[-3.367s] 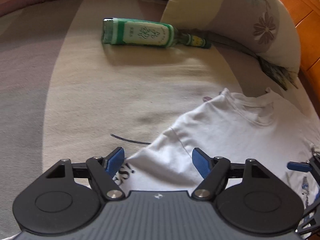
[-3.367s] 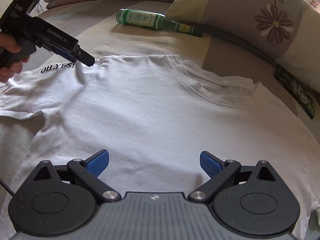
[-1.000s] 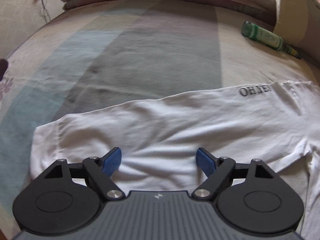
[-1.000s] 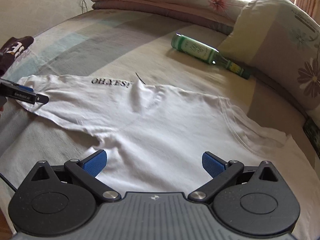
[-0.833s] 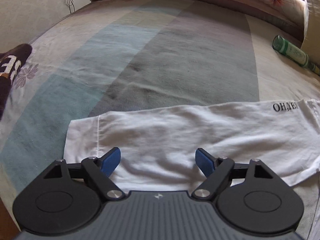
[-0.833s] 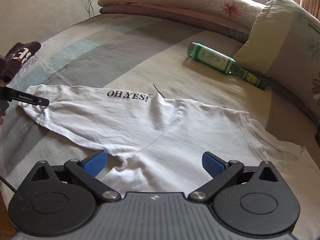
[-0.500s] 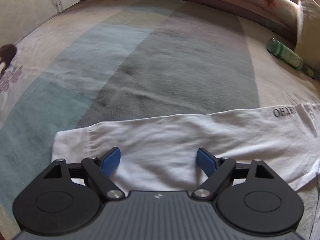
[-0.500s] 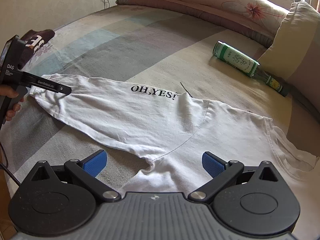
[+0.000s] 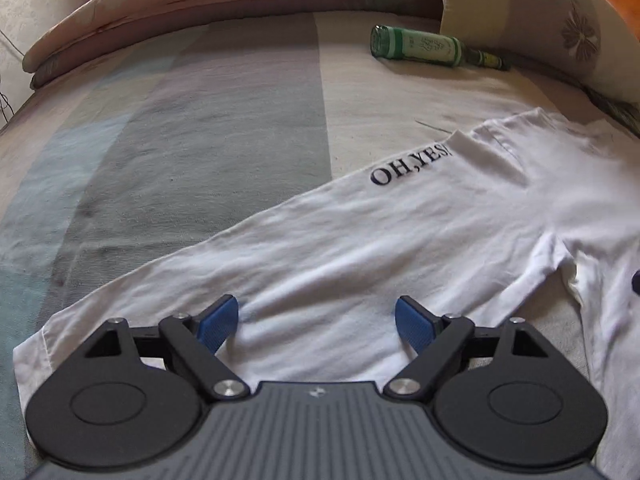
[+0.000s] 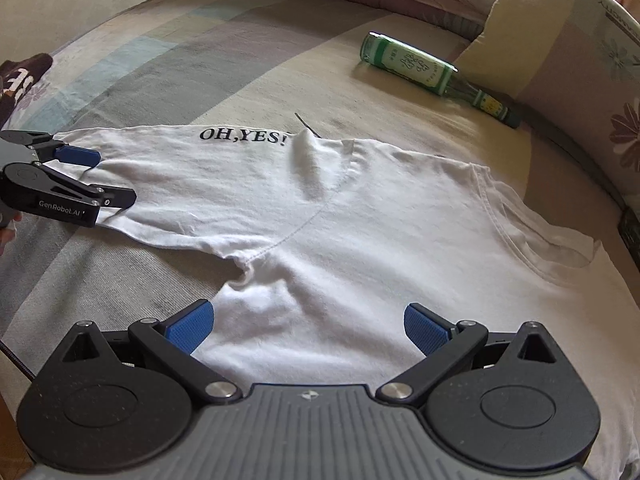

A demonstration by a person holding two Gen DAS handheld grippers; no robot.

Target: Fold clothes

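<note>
Running off frame: white shirt (image 10: pixel 360 240) hem.

My right gripper (image 10: pixel 308 326) hangs wide over the white shirt (image 10: pixel 360 240), pads clear of the cloth. At frame left, the left gripper (image 10: pixel 108 178) straddles the outstretched sleeve's cuff, jaws apart. A green bottle (image 10: pixel 416 66) lies on its side, upper right.

T-shirt (image 10: pixel 360 248) flat on bed (image 10: pixel 200 72), bottle (image 10: pixel 416 66) beyond, beside pillow (image 10: pixel 568 40)
</note>
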